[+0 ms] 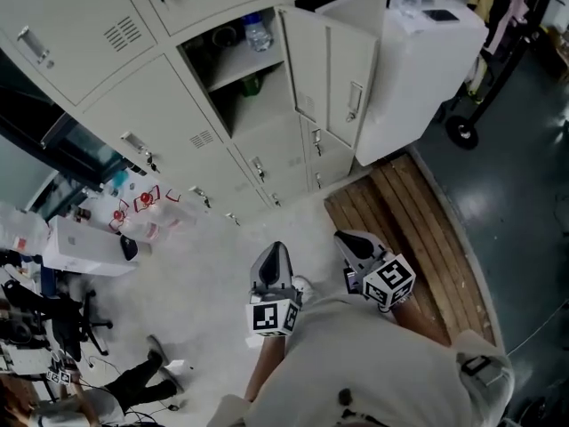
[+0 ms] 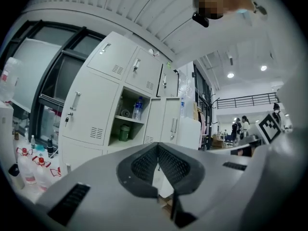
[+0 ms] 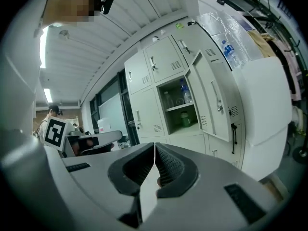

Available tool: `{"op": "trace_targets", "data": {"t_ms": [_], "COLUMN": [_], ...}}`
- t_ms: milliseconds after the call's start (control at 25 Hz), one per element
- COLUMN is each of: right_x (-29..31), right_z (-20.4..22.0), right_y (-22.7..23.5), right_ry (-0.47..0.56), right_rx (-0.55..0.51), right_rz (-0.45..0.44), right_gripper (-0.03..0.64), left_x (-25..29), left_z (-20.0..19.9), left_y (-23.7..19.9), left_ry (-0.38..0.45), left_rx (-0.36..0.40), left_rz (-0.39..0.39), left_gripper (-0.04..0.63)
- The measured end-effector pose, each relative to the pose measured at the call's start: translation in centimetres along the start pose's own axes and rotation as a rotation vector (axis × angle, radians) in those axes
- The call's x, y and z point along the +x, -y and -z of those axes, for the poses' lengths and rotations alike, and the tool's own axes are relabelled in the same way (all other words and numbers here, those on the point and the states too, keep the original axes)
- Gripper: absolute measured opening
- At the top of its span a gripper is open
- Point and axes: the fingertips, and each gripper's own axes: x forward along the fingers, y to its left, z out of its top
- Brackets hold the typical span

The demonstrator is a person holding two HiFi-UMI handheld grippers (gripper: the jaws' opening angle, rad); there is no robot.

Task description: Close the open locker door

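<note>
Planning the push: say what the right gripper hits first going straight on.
The right gripper would probably meet the closed locker under the open compartment, left of the open door. Nothing shows in between, though depth is unclear.

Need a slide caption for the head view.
Left hand-held gripper and right hand-held gripper, both shut, face the locker, door open, bottle inside.

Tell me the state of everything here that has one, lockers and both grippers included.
open locker door: swung wide open.
locker compartment: exposed, things on its shelves.
neighbouring locker door: shut.
water bottle: upright on the upper shelf.
left gripper: shut, empty.
right gripper: shut, empty.
</note>
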Motion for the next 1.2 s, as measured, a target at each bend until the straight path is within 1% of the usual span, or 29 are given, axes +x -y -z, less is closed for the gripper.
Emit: {"op": "trace_targets", "data": {"t_ms": [160, 320, 560, 720, 840, 1000, 1200], "right_x": [3.9, 7.2, 10.1, 10.9, 11.4, 11.9, 12.6], "right_z": [-0.8, -1.1, -1.0, -1.0, -1.3, -1.8, -4.1], "right_y": [0.2, -0.5, -1.3, 0.0, 1.3, 3.4, 7.3], "right_ry": [0.012, 0.027, 0.026, 0.024, 0.027, 0.018, 0.027], "right_rx": [0.012, 0.026, 0.027, 0.040, 0.044, 0.039, 0.014], "right_rz": [0.025, 0.031, 0.025, 0.048, 0.055, 0.041, 0.017], "right_gripper": [0.029, 0.029, 0.029, 0.029, 0.029, 0.029, 0.029], "left_x": [1.4, 2.4, 3.7, 4.7, 6.0, 8.0, 11.1], "left_z": [-1.1, -1.2, -1.8, -2.0, -2.0, -2.7, -3.5], "left_y": [-3.5, -6.2, -8.8, -9.4, -9.2, -8.6, -7.2], "left_ry": [0.003, -0.020, -0.025, -0.032, -0.036, -0.018, -0.003], "left_rx": [0.000, 0.015, 0.024, 0.013, 0.021, 0.032, 0.039], "left_rz": [0.008, 0.031, 0.046, 0.039, 0.054, 0.043, 0.019], "left_gripper": [0.008, 0.008, 0.008, 0.008, 0.008, 0.008, 0.008]}}
